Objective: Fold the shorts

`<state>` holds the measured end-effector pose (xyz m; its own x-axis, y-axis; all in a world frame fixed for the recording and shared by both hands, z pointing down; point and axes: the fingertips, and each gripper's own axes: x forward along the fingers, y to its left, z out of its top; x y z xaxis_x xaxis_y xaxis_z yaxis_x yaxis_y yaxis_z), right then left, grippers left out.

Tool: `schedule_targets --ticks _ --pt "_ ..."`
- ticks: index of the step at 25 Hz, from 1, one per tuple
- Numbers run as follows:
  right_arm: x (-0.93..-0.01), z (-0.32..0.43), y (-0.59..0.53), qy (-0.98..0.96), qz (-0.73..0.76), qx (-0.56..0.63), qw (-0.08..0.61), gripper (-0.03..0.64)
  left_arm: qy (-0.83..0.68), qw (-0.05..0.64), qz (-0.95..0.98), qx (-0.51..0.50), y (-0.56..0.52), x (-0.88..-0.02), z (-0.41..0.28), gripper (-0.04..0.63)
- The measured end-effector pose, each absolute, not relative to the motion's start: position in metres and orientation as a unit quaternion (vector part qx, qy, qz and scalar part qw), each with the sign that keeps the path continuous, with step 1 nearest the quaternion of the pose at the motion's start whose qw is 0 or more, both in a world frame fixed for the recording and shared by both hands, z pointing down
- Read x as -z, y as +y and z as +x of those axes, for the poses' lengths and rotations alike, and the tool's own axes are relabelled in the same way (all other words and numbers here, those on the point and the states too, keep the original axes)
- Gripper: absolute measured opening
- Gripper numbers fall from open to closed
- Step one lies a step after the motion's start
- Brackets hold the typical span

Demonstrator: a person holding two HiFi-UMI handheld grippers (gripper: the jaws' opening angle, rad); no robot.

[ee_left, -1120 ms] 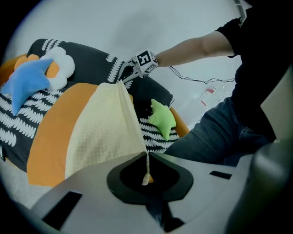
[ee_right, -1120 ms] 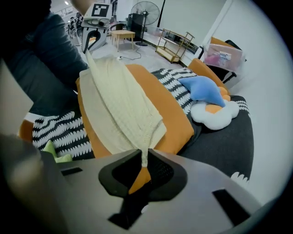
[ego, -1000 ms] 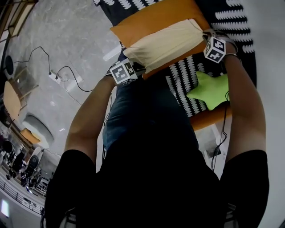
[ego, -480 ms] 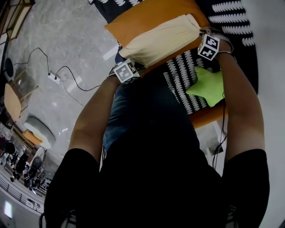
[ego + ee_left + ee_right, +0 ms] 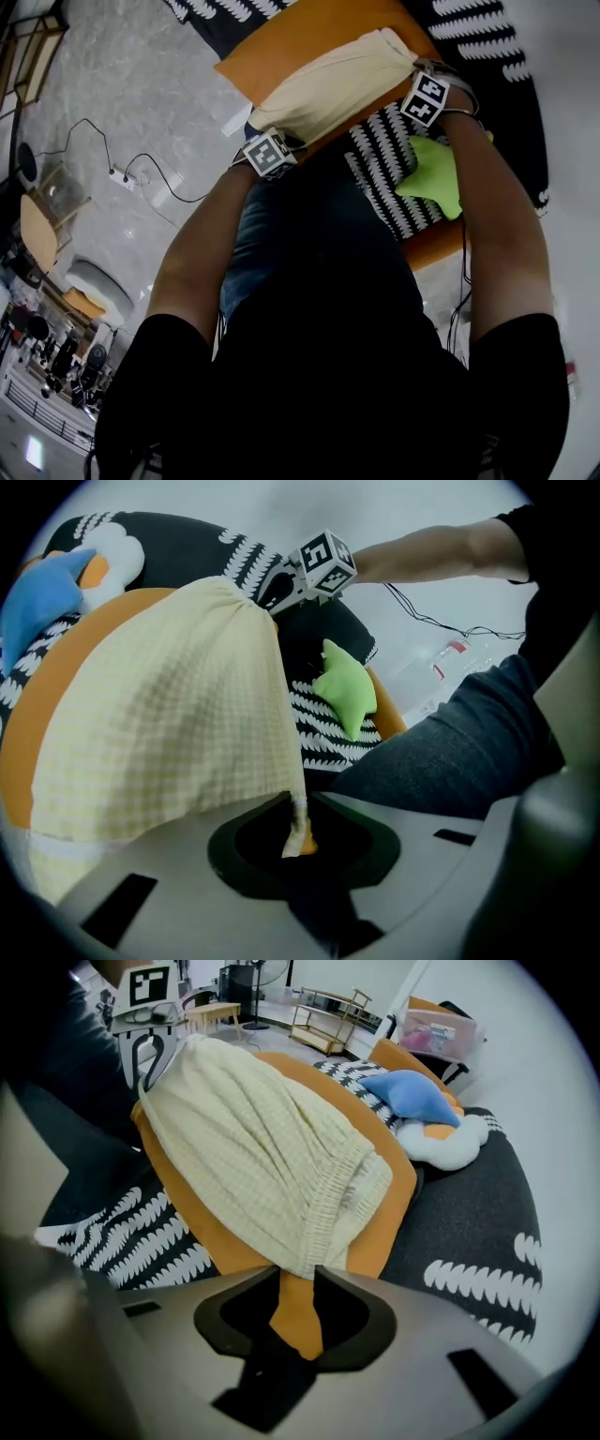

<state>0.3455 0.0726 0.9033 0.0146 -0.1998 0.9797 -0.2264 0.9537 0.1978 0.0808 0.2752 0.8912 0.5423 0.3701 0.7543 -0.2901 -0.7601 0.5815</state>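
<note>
Pale yellow checked shorts (image 5: pixel 337 80) lie stretched along an orange cushion (image 5: pixel 291 37). My left gripper (image 5: pixel 269 131) is at their near-left end and my right gripper (image 5: pixel 419 73) at their right end. In the left gripper view a thin corner of the shorts (image 5: pixel 169 724) runs down between the jaws of my left gripper (image 5: pixel 300 836), which are starting to open while still pinching it. In the right gripper view the gathered waistband (image 5: pixel 323 1208) lies at the mouth of my right gripper (image 5: pixel 298 1307). Its jaws are opening, with bare orange cushion between them.
A green star-shaped cushion (image 5: pixel 436 178) rests on a black cover with white marks (image 5: pixel 380 155) to the right. Blue (image 5: pixel 412 1091) and white (image 5: pixel 441 1143) cushions sit beyond the orange one. The person's jeans-clad legs (image 5: pixel 281 234) are close below. Cables and a power strip (image 5: pixel 122 173) lie on the floor at left.
Both grippers have sunk toward the orange cushion, laying the shorts flatter on it. The right gripper has drifted left and rolled. The right jaws have parted from the waistband.
</note>
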Motion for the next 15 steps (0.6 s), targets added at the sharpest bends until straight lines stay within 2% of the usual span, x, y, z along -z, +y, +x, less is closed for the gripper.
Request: schedule_targets --ticks 2,4,9,15 --pt "-0.903 0.350 0.077 -0.701 0.161 -0.030 0.694 0.141 0.028 0.356 0.801 -0.480 0.277 -0.888 0.083 0.133" --pt "-0.902 0.356 0.085 -0.699 0.171 -0.056 0.692 0.170 0.032 0.366 0.796 -0.481 0.279 -0.883 0.085 0.173" --pt "-0.889 0.366 0.105 -0.699 0.224 -0.142 0.664 0.184 0.039 0.390 0.780 -0.487 0.277 -0.863 0.078 0.230" --pt "-0.854 0.366 0.097 -0.715 0.341 -0.236 0.563 0.184 0.057 0.407 0.775 -0.480 0.262 -0.826 0.070 0.253"
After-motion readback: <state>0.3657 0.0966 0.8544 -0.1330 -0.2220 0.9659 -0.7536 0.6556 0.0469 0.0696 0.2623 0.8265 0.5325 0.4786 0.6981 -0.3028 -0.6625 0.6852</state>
